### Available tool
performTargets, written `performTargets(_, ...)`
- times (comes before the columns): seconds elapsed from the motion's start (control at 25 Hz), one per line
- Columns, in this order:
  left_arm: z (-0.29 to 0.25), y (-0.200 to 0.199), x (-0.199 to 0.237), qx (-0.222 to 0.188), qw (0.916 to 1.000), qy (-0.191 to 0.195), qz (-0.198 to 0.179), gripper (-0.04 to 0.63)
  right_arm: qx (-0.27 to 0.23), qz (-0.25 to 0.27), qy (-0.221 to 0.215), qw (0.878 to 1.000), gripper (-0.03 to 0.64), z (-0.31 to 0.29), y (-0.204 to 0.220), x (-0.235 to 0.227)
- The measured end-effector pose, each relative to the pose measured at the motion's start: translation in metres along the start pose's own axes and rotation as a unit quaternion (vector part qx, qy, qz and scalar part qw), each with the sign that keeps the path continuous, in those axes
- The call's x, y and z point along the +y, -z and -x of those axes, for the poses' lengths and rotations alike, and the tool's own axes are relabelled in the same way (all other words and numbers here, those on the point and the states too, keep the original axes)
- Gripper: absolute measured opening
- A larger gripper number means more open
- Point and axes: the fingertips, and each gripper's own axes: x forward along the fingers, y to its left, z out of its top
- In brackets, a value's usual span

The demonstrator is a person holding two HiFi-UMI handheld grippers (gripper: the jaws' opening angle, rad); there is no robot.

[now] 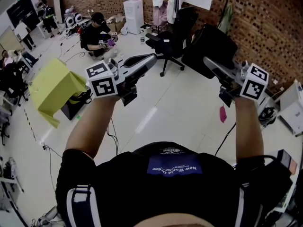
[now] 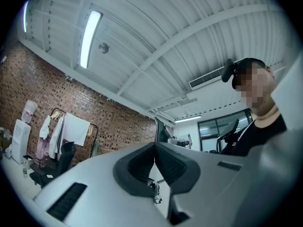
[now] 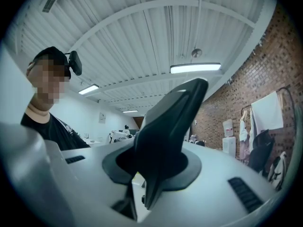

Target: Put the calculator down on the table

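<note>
A dark flat calculator point(image 3: 165, 126) stands up from between the jaws of my right gripper point(image 3: 150, 167), which is shut on its lower end. In the head view the right gripper point(image 1: 212, 64) is held out at chest height on the right, and the calculator point(image 1: 210, 44) shows as a black slab past its jaws. My left gripper point(image 1: 150, 59) is held out beside it on the left. In the left gripper view, the left gripper point(image 2: 154, 148) has its dark pads point(image 2: 170, 167) meeting at the tip, shut on nothing. No table top shows in any view.
Pale floor point(image 1: 156, 108) lies below. A black office chair point(image 1: 168, 44), a white water dispenser point(image 1: 134, 15) and hanging clothes point(image 1: 163, 4) stand by the brick wall. A person point(image 1: 97, 34) sits on the floor at back left. A yellow-green object point(image 1: 54, 89) is at left.
</note>
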Motion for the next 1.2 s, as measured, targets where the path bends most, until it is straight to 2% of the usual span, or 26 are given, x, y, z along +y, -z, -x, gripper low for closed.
performTargets(0.2, -0.019, -0.006, 0.049, -0.005, 0.9996, -0.025, -0.014, 0.006, -0.001, 0.004, -0.032, 0.999, 0.083, -0.017, -0.003, -0.051)
performTargets(0.48, -0.077, -0.012, 0.121, -0.023, 0.9969, -0.066, -0.037, 0.006, 0.010, 0.020, -0.078, 0.997, 0.083, -0.025, -0.018, -0.156)
performTargets(0.76, -0.102, -0.017, 0.190, -0.041, 0.9930, -0.104, -0.038, 0.006, 0.016, 0.016, -0.114, 0.993, 0.083, -0.050, -0.023, -0.237)
performTargets(0.96, -0.087, -0.026, 0.242, -0.038, 0.9916, -0.116, -0.042, 0.006, 0.016, 0.011, -0.132, 0.991, 0.083, -0.097, -0.016, -0.272)
performTargets(1.2, -0.035, -0.043, 0.317, -0.042, 0.9916, -0.113, -0.047, 0.006, 0.015, 0.008, -0.140, 0.990, 0.083, -0.188, -0.003, -0.299)
